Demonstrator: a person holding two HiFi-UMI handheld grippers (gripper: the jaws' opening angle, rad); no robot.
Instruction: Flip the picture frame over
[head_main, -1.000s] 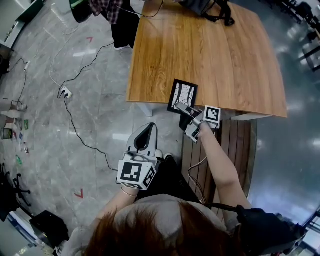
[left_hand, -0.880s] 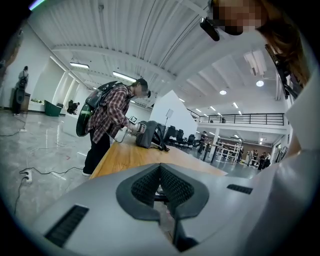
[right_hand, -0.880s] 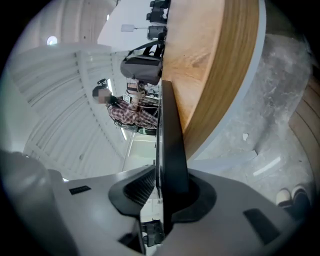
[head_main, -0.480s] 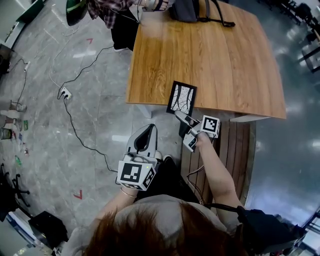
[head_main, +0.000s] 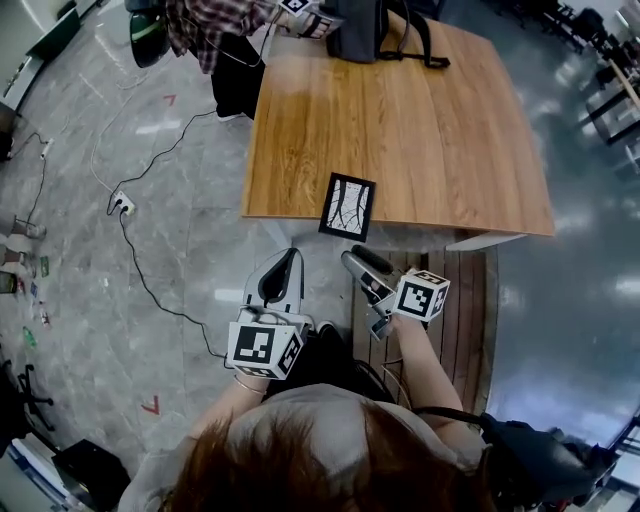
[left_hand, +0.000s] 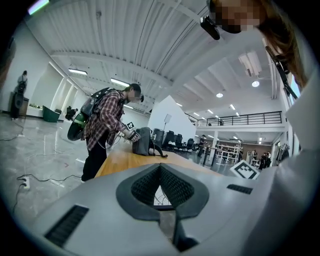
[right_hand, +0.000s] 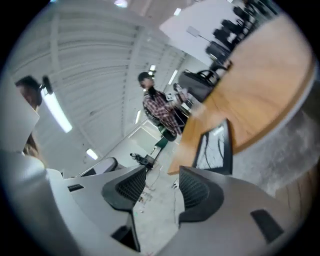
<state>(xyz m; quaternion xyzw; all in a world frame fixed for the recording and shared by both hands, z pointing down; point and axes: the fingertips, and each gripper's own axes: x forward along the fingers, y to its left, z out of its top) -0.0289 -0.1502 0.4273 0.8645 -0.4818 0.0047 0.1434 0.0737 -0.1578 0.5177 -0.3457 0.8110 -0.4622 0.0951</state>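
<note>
The black picture frame (head_main: 347, 207) lies flat at the near edge of the wooden table (head_main: 400, 110), its line drawing facing up. In the right gripper view the picture frame (right_hand: 215, 150) shows ahead, tilted, just past the jaws. My right gripper (head_main: 352, 262) hangs below and short of the frame, open, with nothing between its fingers (right_hand: 197, 192). My left gripper (head_main: 288, 258) hovers over the floor left of the frame with its jaws closed tip to tip and empty. Through its pad gap in the left gripper view, a sliver of the frame (left_hand: 161, 199) shows.
A dark bag (head_main: 365, 30) sits on the table's far end, where a person in a plaid shirt (head_main: 215, 25) stands. A slatted wooden bench (head_main: 470, 300) lies under my right arm. A cable and power strip (head_main: 122, 203) trail over the grey floor at left.
My right gripper opened and let go of the frame's near edge, then drew back toward me and rolled. The frame stays flat on the table edge. The left gripper barely moved.
</note>
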